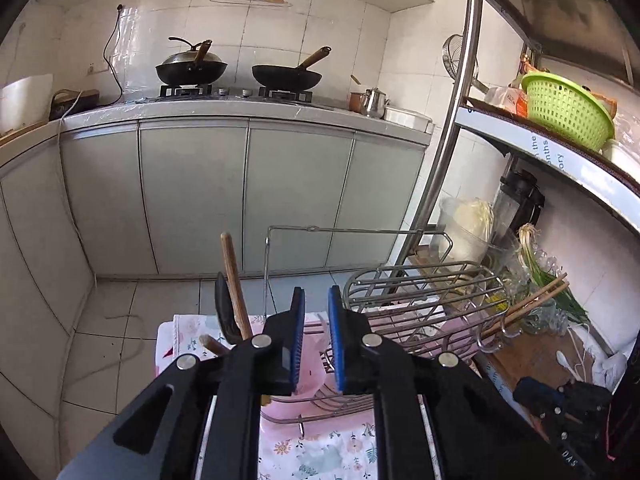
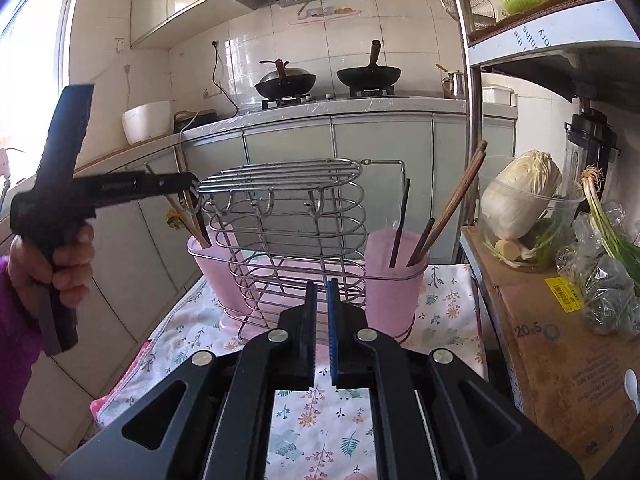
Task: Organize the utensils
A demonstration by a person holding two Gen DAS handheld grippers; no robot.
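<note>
A wire utensil rack [image 2: 288,236] stands on a floral cloth [image 2: 316,412], with a pink cup at each end. The right pink cup [image 2: 394,280] holds brown chopsticks [image 2: 460,196] and a dark stick. The left pink cup [image 2: 216,276] holds wooden-handled utensils [image 2: 188,220]. My left gripper [image 2: 192,186] hovers over the left cup; in its own view its jaws [image 1: 316,312] stand slightly apart and empty above the rack [image 1: 420,300], beside a wooden handle [image 1: 234,280] and a black utensil [image 1: 224,308]. My right gripper [image 2: 322,292] is nearly shut and empty, just in front of the rack.
A metal shelf [image 2: 468,120] stands to the right, with a cardboard box [image 2: 560,340], a cabbage [image 2: 520,192] in a clear bowl, green onions [image 2: 608,224] and a green basket [image 1: 568,108]. A white spoon [image 2: 632,388] lies on the box. The counter with two woks [image 2: 324,76] is behind.
</note>
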